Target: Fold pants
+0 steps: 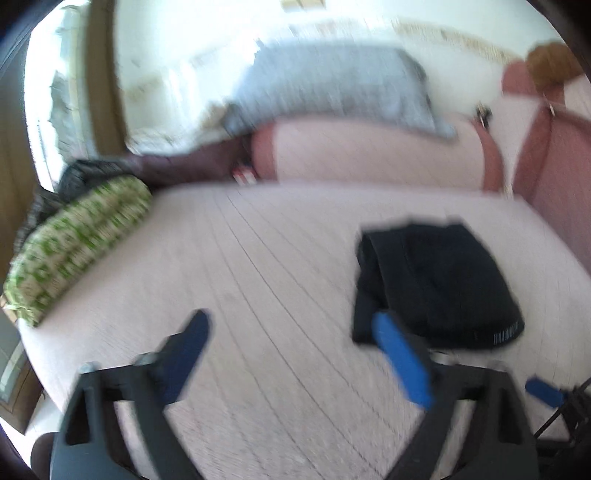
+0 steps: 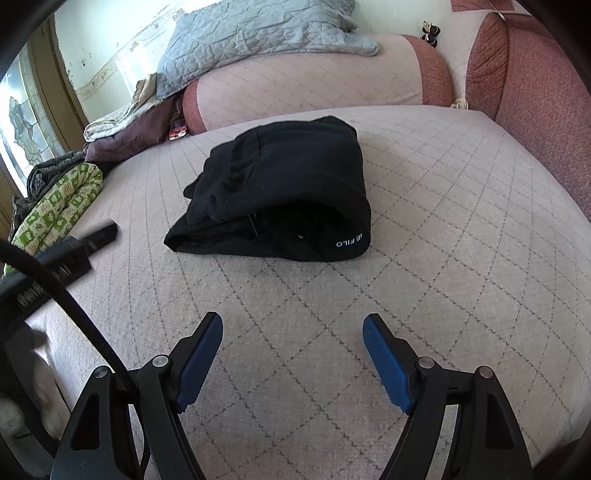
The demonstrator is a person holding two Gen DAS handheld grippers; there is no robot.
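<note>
The black pants [image 2: 280, 192] lie folded into a compact bundle on the pale quilted bed cover [image 2: 443, 229], with white lettering on the front right edge. In the blurred left wrist view the pants [image 1: 439, 280] sit to the right, just beyond the right finger. My left gripper [image 1: 291, 325] is open and empty above the cover, left of the bundle. My right gripper [image 2: 293, 325] is open and empty, a short way in front of the bundle. The left gripper's finger [image 2: 99, 236] shows at the left of the right wrist view.
A green patterned roll [image 2: 59, 206] lies at the bed's left edge. A pink bolster [image 2: 314, 81] with a grey quilted pillow [image 2: 258, 33] on it stands behind the pants. A red cushion [image 2: 535, 103] is at the right. Crumpled bedding [image 2: 122, 129] lies at the back left.
</note>
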